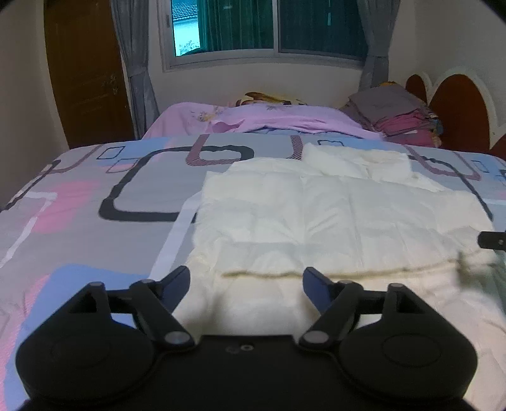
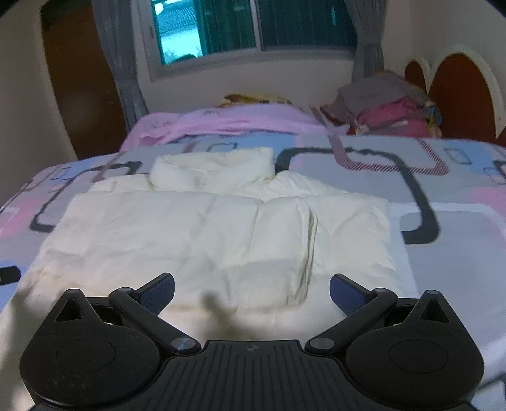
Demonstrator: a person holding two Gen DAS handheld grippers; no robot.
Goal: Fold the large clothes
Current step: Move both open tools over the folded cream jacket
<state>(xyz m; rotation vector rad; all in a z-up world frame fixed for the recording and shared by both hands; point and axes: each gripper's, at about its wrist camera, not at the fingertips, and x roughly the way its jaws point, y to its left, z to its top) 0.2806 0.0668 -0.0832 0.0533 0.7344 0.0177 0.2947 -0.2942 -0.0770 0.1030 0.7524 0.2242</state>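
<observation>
The cream padded garment [image 2: 221, 227] lay partly folded on the patterned bedspread [image 1: 95, 196], its bundled top end toward the window [image 1: 265, 28]. Both tools tilted down over its near edge: the left gripper [image 1: 246, 279] stood wide and empty, the right gripper [image 2: 252, 292] likewise. No writing was legible. Bare bedspread flanked the garment on either side.

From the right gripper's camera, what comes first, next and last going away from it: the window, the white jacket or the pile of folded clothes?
From the right gripper, which is open:
1. White jacket, directly ahead, spread on the bedspread.
2. Pile of folded clothes, far right, near the headboard.
3. Window, on the back wall, beyond the bed.
</observation>
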